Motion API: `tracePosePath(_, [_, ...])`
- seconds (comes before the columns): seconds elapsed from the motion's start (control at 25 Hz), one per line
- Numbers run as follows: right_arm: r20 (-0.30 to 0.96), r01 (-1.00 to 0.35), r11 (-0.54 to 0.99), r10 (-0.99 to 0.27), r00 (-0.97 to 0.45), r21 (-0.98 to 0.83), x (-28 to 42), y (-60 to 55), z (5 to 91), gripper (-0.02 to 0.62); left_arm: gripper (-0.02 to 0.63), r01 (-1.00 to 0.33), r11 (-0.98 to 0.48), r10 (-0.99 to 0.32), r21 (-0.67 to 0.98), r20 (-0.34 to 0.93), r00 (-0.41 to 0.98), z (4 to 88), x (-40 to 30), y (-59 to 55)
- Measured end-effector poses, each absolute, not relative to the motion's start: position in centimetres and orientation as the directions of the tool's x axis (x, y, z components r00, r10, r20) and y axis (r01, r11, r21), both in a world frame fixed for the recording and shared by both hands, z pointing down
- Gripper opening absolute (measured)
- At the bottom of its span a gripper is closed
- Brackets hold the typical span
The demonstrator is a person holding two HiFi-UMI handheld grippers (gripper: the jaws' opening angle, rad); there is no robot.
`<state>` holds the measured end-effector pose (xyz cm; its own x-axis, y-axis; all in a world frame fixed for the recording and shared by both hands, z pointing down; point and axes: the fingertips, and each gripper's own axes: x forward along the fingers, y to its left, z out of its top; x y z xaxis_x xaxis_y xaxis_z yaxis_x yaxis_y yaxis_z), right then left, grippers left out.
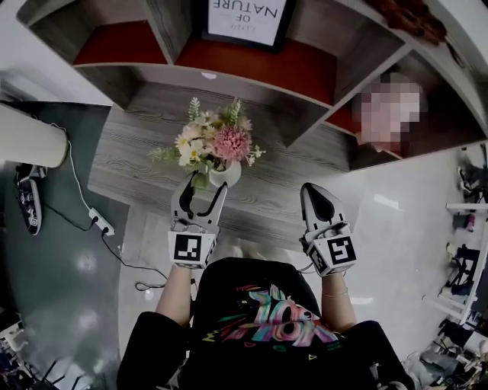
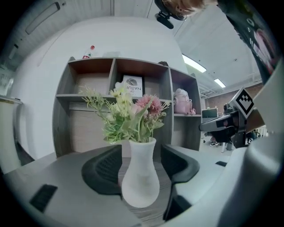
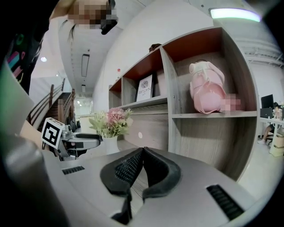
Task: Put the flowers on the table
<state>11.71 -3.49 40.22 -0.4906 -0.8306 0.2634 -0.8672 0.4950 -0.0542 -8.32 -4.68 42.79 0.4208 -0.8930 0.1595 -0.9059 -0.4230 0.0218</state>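
A bunch of pink, white and yellow flowers stands in a white vase on the grey wood table. My left gripper is open, its jaws reaching either side of the vase. In the left gripper view the vase stands upright on the table between the black pads, with small gaps at its neck. The flowers rise above them. My right gripper is shut and holds nothing, to the right of the vase over the table's near edge. The right gripper view shows its jaws pressed together and the flowers far left.
A grey shelf unit with red-lined compartments backs the table. It holds a framed print and a pink soft thing. A white cylinder stands at left, with a power strip and cable on the floor.
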Motion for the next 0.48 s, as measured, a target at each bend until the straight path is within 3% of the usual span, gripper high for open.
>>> tracePosePath(0.12, [0.267, -0.862, 0.505, -0.827, -0.495, -0.034, 11.8, -3.1, 39.6, 0.017, 0.277, -0.903, -0.429, -0.891, 0.018, 0.156, 0.427, 41.8, -8.2, -3.4])
tracePosePath(0.48, [0.244, -0.862, 0.507, -0.833, -0.496, -0.020, 11.9, -3.1, 36.3, 0.017, 0.161, -0.911, -0.413, -0.905, 0.004, 0.116, 0.410, 36.9, -8.1, -1.7])
